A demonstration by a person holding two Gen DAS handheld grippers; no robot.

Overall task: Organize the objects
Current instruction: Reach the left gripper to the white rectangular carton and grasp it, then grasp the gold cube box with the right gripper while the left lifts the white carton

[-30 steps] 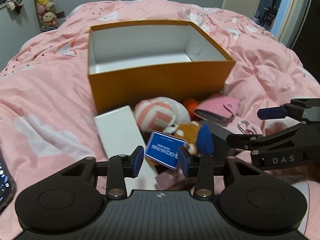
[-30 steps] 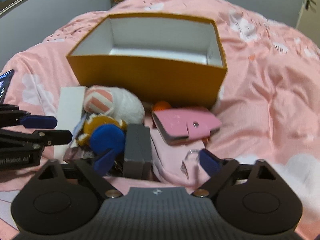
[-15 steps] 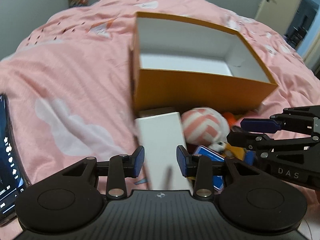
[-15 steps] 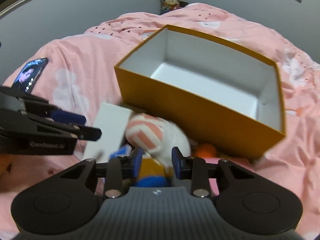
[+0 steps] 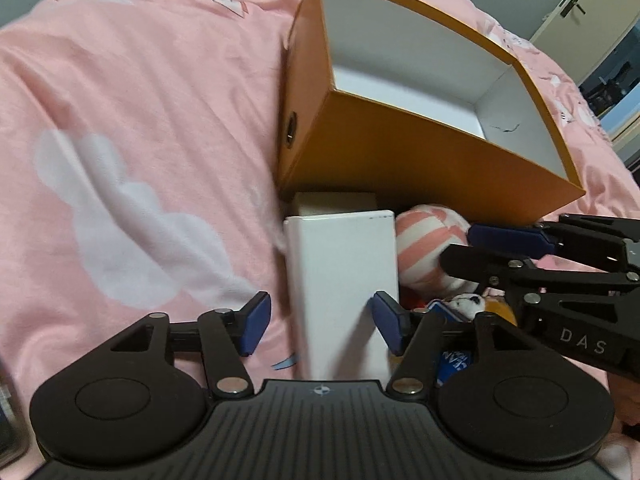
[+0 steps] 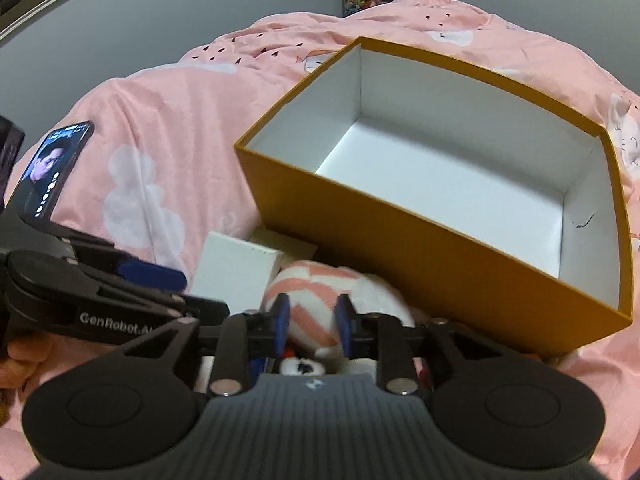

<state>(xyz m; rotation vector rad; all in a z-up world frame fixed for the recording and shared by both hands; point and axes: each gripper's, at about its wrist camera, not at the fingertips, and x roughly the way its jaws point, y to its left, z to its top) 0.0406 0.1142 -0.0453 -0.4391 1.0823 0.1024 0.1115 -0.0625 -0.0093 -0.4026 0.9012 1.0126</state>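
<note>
— Two claws are down on the pink bed (image 5: 120,100) at once. How is the left claw (image 5: 320,324) standing?

— Wide. Its jaws have just been opening around the white box (image 5: 340,264). Its own camera shows one pad clear of the box's side and the other right at its edge. The right camera only gives that claw side-on, so the gap doesn't show there.

— And the right claw (image 6: 313,318)?

— Narrow, with both pads against the striped plush toy (image 6: 310,292). The jaws came in tight and have just eased a shade. From the left view its blue pad merely overlaps the toy.

— Where do those things lie?

— Both are on the bedding, just in front of the orange box (image 5: 420,152), which is open-topped and white inside.

— Anything else only one view catches?

— The right view shows a lit phone (image 6: 52,168) lying well off to the side. The left view shows a blue card (image 5: 452,360) beside the white box, and a round hole in the orange box's end wall.
</note>
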